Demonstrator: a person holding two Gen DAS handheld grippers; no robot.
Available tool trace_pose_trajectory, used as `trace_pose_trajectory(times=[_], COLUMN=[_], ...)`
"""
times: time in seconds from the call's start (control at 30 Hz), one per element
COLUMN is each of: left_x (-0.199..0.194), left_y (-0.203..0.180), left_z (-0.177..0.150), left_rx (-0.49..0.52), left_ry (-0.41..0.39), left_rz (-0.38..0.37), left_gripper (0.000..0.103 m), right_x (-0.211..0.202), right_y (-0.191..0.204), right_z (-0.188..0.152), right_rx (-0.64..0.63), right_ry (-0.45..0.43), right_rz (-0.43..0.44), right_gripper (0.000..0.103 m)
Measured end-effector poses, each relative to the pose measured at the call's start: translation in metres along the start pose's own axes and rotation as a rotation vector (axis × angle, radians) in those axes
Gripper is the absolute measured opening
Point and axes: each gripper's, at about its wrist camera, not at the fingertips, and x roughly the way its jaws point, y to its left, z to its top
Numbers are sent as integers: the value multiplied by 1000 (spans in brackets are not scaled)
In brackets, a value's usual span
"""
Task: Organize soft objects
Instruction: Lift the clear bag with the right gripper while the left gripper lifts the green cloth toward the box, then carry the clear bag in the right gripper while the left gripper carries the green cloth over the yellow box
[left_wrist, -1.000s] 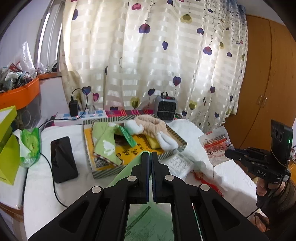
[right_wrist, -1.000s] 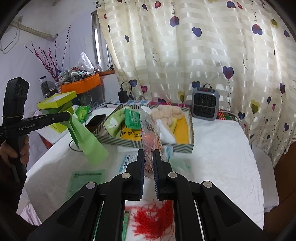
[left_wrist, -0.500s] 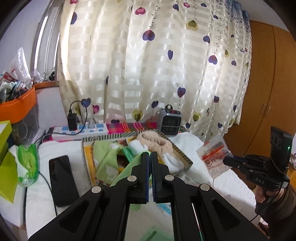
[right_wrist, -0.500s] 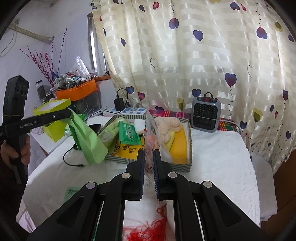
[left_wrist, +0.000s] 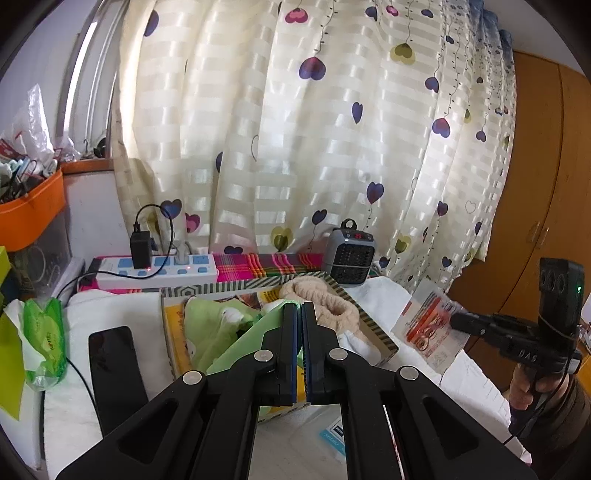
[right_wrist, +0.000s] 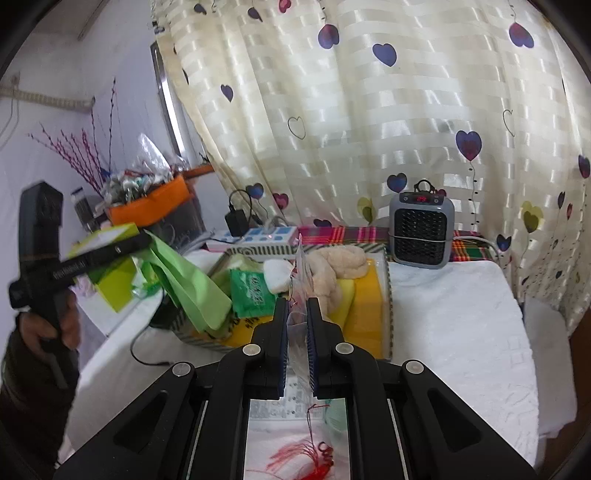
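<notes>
— What has the left gripper got, from where you stand?

— Its jaws are pressed together on a pale green sheet; the sheet fans down to lower left of the fingers, over the near part of the striped-edged box at mid-frame; seen from the right wrist view, the same sheet hangs from the tip of that gripper at middle left, and a hand grips the handle below it.

— And the right gripper?

— Nearly closed as well, pinching a clear plastic packet that stands up between the fingers; a red tassel lies on the white cloth at the bottom of the frame, a thin red thread running up from it toward the jaws. In the left wrist view that gripper sits at the right edge with the packet sticking out to its left, red printing on it — the packet is right of the box, not inside.

— What's in the box?

— Soft things: a beige fluffy band at centre, a green tissue pack left of it, a green cloth further left; the box floor is yellow.

— Around it?

— A small grey heater behind the box on the right; a power strip behind on the left; a black phone lying lower left on the white tablecloth; a heart-print curtain fills the back.
</notes>
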Motion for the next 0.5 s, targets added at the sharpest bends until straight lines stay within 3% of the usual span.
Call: trace_pose_trajectory(times=[0.27, 0.5], left_x=[8, 8], left_y=[3, 2], left_z=[-4, -6], left_rx=[-10, -17], left_ry=[18, 19], left_rz=[2, 0], left_gripper=[3, 3], right_x=[-7, -17], right_y=[-9, -15], right_z=[9, 15], right_rx=[53, 110], right_ry=[-29, -44], right_rz=[28, 106], right_gripper=[9, 9])
